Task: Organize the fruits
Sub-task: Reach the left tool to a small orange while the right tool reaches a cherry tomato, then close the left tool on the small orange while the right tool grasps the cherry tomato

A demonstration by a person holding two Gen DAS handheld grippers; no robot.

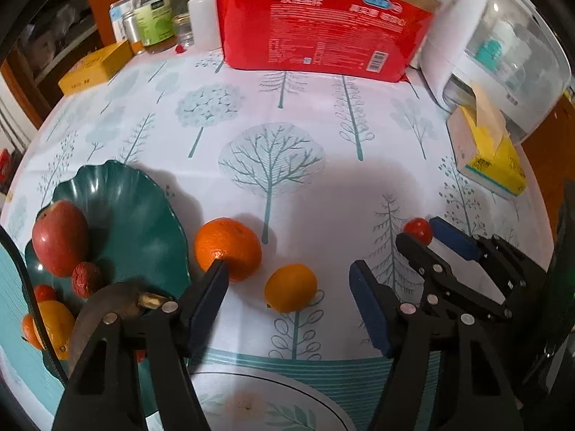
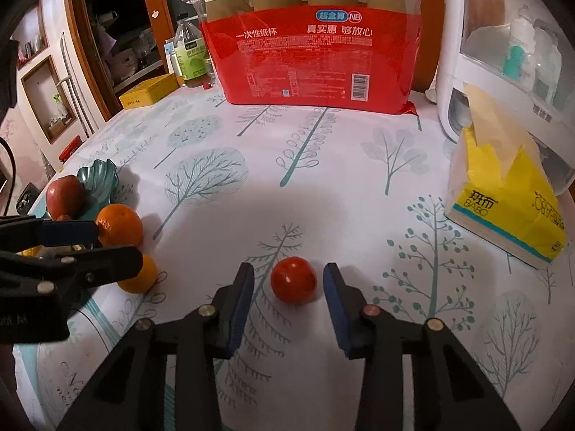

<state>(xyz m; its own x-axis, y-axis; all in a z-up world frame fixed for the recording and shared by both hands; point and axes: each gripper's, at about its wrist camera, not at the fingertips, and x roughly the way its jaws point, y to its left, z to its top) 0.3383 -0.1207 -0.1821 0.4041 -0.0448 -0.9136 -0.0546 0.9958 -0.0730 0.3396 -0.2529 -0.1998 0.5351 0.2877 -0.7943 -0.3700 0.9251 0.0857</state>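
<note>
Right wrist view: our right tool (image 2: 288, 280) brackets the small round red tomato (image 2: 293, 279) at lower centre, pads apart (not touching); our left tool (image 1: 289, 287) gapes around the small orange citrus fruit (image 1: 291, 288).

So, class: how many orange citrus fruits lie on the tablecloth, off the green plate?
2: the larger orange lies beside the green plate; the smaller orange lies nearer the left gripper. Others may be hidden.

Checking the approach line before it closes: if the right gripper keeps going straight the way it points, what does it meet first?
Most likely the small red fruit, which lies between the right gripper's open fingers, apparently untouched.
</note>
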